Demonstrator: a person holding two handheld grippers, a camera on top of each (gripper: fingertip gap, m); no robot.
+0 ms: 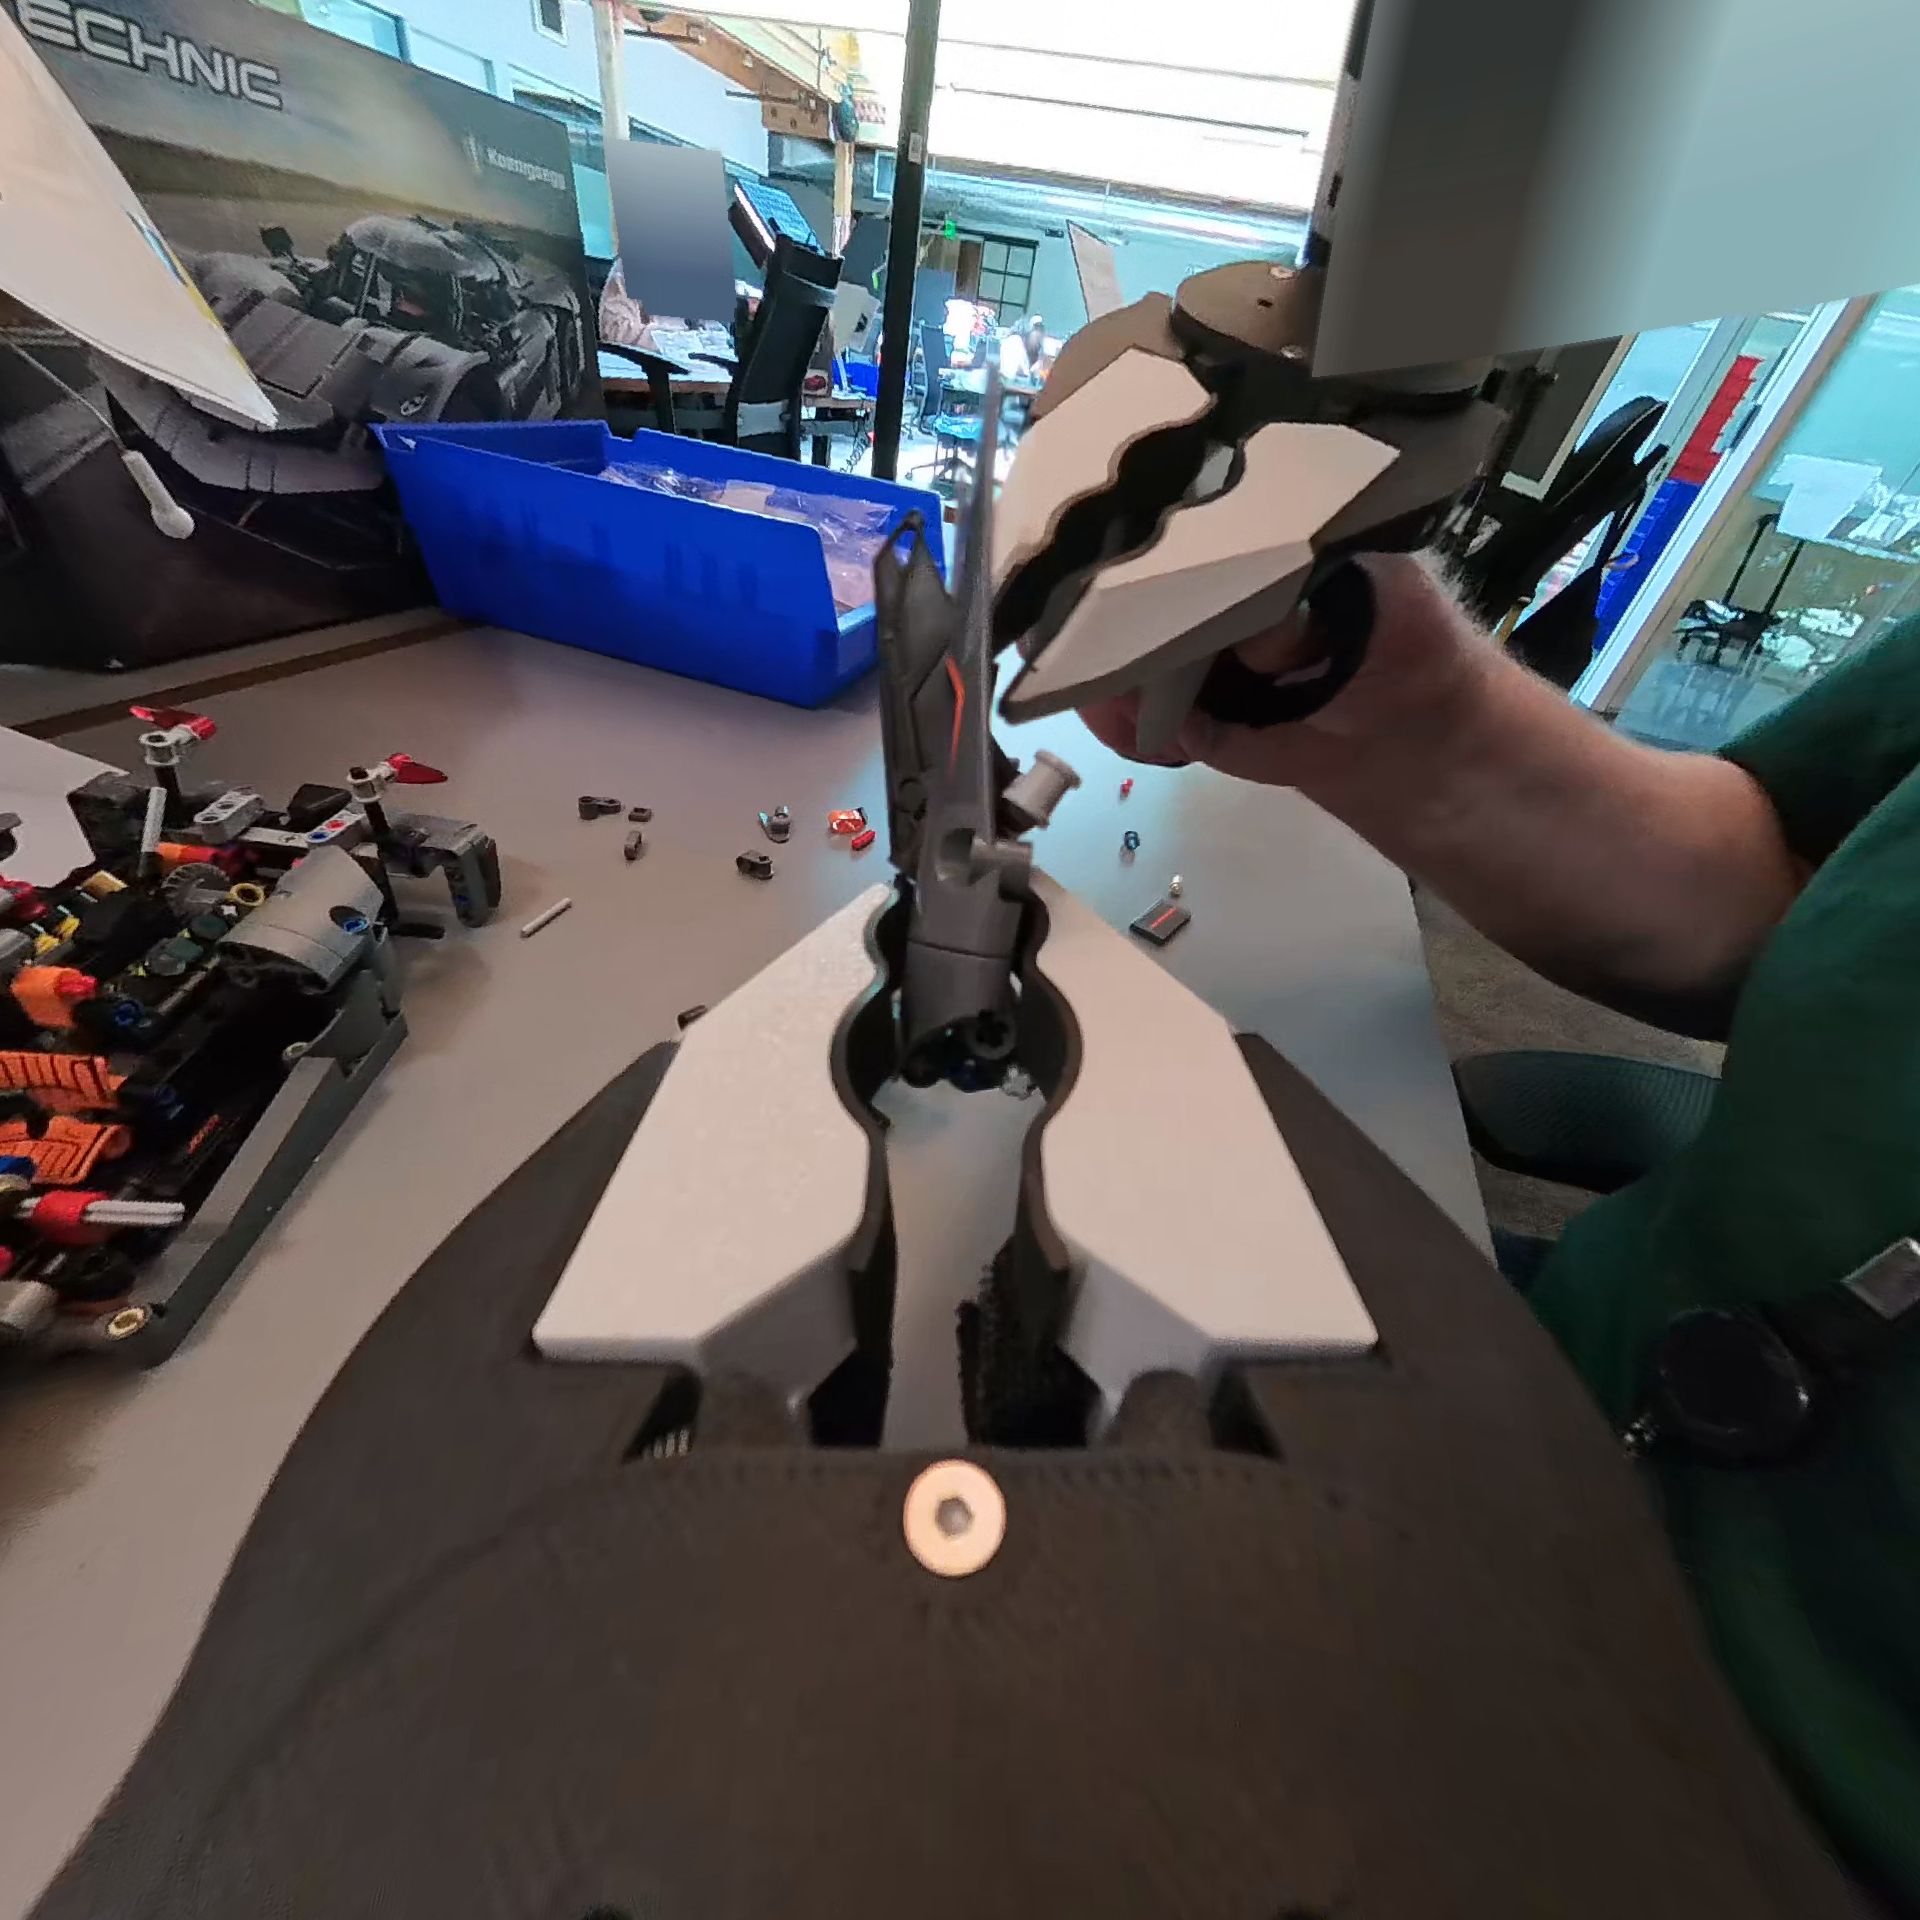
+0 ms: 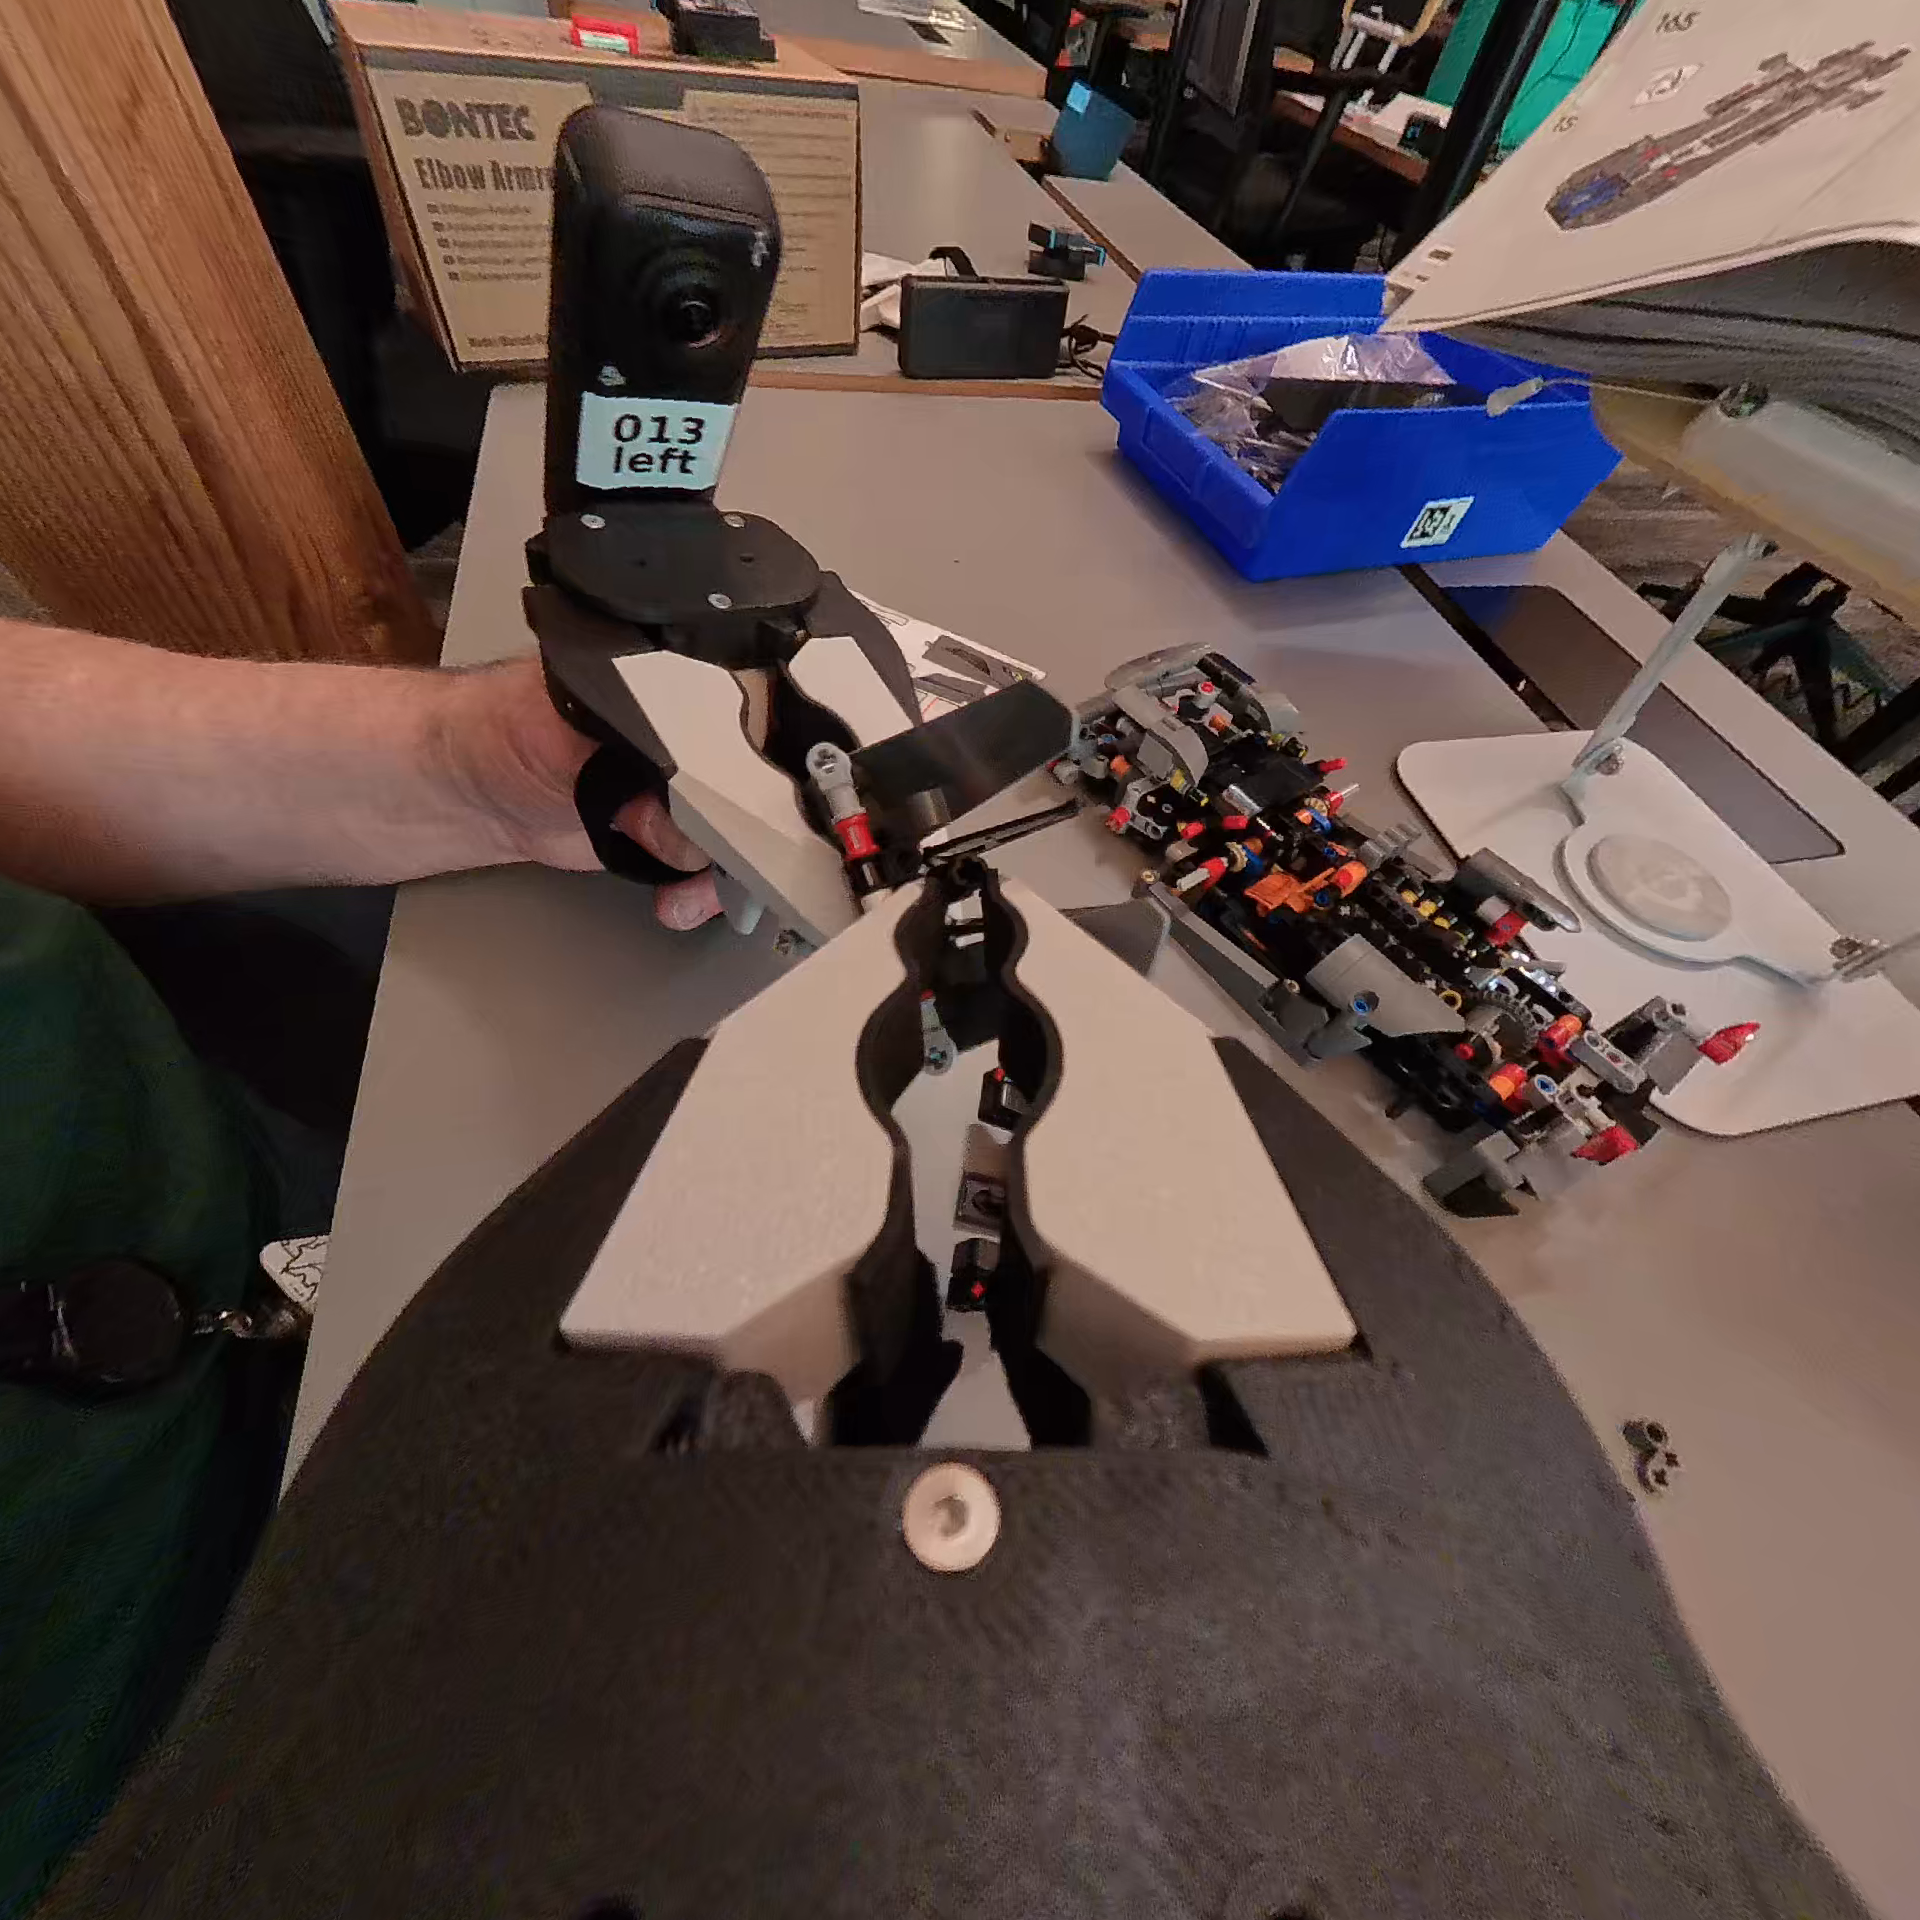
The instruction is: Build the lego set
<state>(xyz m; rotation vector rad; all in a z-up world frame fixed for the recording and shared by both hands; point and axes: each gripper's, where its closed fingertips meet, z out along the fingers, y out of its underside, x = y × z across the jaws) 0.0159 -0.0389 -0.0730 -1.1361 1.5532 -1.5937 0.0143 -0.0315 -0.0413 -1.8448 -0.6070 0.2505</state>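
The left gripper [image 1: 956, 920] is clamped on a grey Lego sub-assembly [image 1: 940, 727], a narrow panel piece with an orange stripe, and holds it upright above the grey table [image 1: 644, 997]. A light grey connector [image 1: 1042, 787] juts out of its right side. The right gripper [image 2: 961, 894] comes in from above and to the right with its fingers drawn close together. Its tips sit at the edge of that sub-assembly, but whether they actually pinch it cannot be told. A hand [image 1: 1351, 707] below a green sleeve grips the right tool's handle. The half-built Lego car chassis [image 2: 1351, 914], dense with black, grey, orange and red parts, lies on the table to the left of the held piece, well apart from it. Loose small parts [image 1: 769, 831] are scattered between them, and a black tile with an orange stripe [image 1: 1162, 920] lies to the right. Behind stands a blue plastic bin [image 2: 1351, 468] of clear bags, with a small printed sticker [image 2: 1436, 522] on its front. The set's printed box [image 1: 312, 260], showing a dark car and brand lettering, leans at the back. An open instruction booklet [image 2: 1714, 135] rests on a white stand [image 2: 1662, 883]. The left tool's black camera [image 2: 665, 260] carries a pale label [image 2: 655, 442] with printed characters. A lettered cardboard carton [image 2: 468, 187] sits on the next desk.
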